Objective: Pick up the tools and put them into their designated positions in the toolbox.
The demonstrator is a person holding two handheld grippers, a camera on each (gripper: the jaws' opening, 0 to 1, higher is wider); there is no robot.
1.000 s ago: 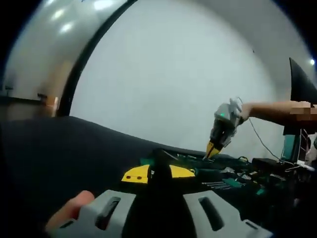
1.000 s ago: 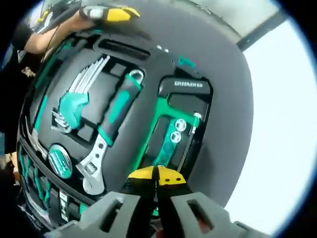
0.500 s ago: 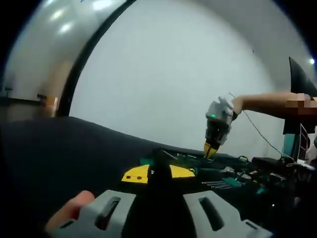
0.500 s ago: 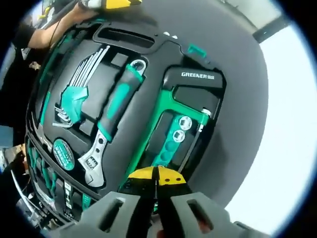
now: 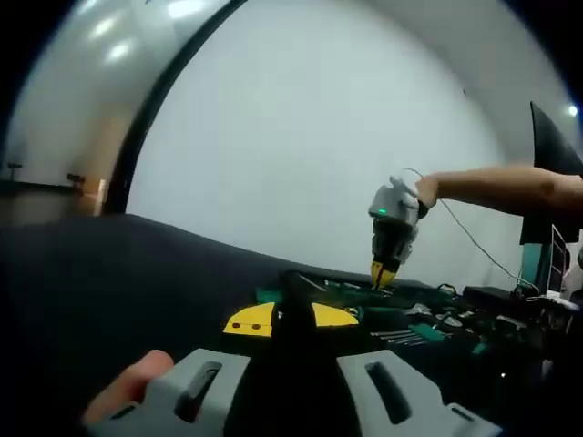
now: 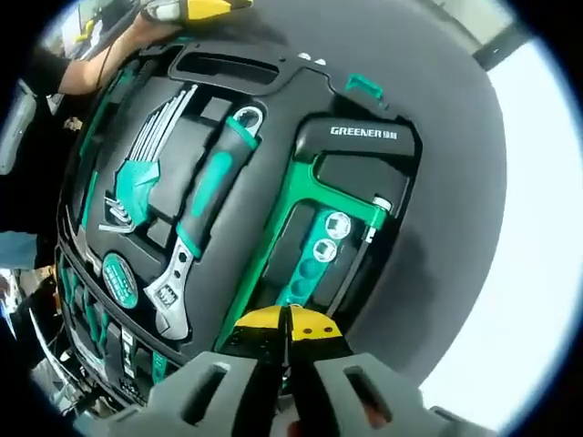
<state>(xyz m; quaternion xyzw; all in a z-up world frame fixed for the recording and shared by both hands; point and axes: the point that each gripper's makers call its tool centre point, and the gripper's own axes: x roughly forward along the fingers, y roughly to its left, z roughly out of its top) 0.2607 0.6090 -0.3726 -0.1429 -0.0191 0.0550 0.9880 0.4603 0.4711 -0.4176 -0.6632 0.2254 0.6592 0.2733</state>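
Toolbox [image 6: 273, 91] lettered GREENER, green hacksaw [image 6: 301, 205], adjustable wrench [image 6: 196, 232], hex keys [image 6: 146, 173]

Even, bright room light; ceiling lamps [image 5: 118, 36] glare at far left, fisheye bends edges, near jaws blur softly, and the toolbox [image 6: 228, 191] looks sharp

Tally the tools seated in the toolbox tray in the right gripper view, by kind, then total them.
Hex key set: 1
Adjustable wrench: 1
Hacksaw: 1
Round tape measure: 1
Sockets: 2
Total: 6; the tools at the tray's lower left edge are too blurred to count.
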